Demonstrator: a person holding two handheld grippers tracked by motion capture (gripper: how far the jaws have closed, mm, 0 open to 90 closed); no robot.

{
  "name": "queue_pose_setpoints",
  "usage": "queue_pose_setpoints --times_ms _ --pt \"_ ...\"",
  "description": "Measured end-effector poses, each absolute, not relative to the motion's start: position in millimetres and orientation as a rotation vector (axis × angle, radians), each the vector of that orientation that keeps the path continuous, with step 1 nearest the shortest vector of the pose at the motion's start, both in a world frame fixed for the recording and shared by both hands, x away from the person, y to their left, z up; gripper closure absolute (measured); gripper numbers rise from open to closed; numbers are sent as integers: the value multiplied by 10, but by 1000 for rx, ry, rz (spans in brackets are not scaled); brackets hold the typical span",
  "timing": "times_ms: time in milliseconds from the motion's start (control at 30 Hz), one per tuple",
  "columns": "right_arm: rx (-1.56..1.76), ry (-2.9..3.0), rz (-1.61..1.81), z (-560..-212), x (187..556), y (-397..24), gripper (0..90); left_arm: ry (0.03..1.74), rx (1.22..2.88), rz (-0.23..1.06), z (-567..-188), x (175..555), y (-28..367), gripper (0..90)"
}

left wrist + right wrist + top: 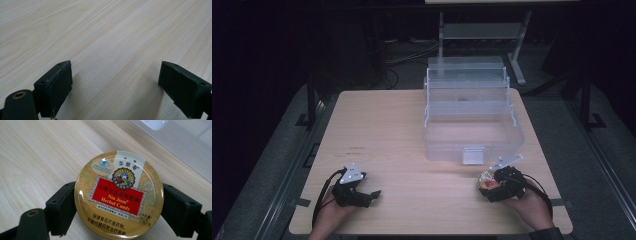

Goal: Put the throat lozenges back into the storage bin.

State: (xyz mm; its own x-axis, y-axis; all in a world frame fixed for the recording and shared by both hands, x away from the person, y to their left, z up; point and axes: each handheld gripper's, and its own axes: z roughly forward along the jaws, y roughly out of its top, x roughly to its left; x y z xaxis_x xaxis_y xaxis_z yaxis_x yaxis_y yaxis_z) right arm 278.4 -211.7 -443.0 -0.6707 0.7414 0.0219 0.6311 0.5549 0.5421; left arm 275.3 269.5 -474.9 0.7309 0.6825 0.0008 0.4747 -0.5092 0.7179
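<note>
right gripper (118, 202) clamps the herbal candy tin (119, 194)
left gripper (116, 85), lower left in the high view, has jaws wide apart, nothing between, over bare wooden table (105, 37).

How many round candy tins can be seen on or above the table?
1. The round gold metal candy tin with a red label is clamped between the jaws of the right gripper, near the table's front right. Others could be hidden inside the clear plastic box.

One candy tin (119, 195), one clear plastic box (472, 127), one table (397, 130), two tongs.
</note>
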Motion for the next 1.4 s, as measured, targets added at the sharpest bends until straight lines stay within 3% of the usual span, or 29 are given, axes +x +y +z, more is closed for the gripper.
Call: queue_pose_setpoints --times_ms 1400 --pt "1250 2461 786 -4238 2871 -2584 196 872 2203 371 -4750 2742 2696 113"
